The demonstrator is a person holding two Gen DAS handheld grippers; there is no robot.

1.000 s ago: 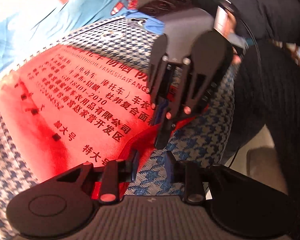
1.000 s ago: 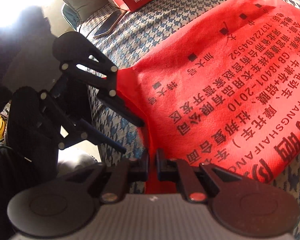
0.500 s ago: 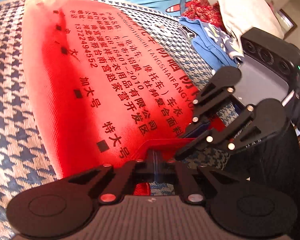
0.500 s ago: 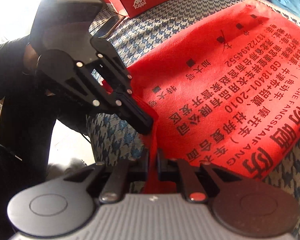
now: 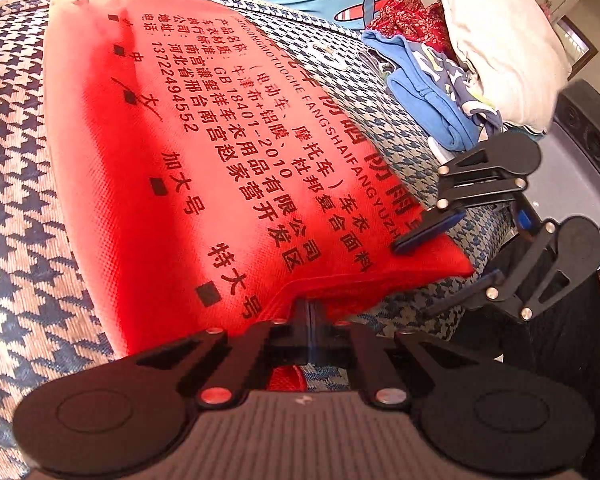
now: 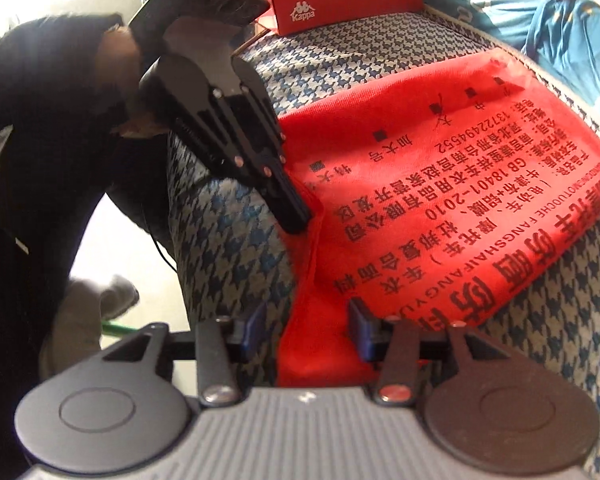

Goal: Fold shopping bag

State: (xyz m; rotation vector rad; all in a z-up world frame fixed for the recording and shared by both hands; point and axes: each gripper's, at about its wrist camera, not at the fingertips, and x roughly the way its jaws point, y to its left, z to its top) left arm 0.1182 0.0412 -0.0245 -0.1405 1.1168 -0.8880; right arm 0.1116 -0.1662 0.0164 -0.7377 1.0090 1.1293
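A red non-woven shopping bag (image 5: 220,160) with black print lies flat on a houndstooth bedcover (image 5: 16,208). My left gripper (image 5: 310,320) is shut on the bag's near edge, pinching a fold of red fabric; in the right wrist view this left gripper (image 6: 296,220) bites the bag's (image 6: 440,208) left edge. My right gripper (image 6: 306,324) has its jaws apart and opening. A red strip of the bag runs between them, and neither pad presses on it. In the left wrist view the right gripper (image 5: 424,280) hovers open over the bag's near right corner.
A red Kappa shoe box (image 6: 340,0) stands at the bed's far side. Folded blue clothes (image 5: 428,92), a red patterned cloth (image 5: 408,20) and a white pillow (image 5: 500,40) lie beyond the bag. A person's dark sleeve (image 6: 40,80) is at the left, by the bed's edge.
The left gripper closed on the bag's edge and rolled. The right gripper, shut on the red strip before, has opened and drawn back a little from the corner.
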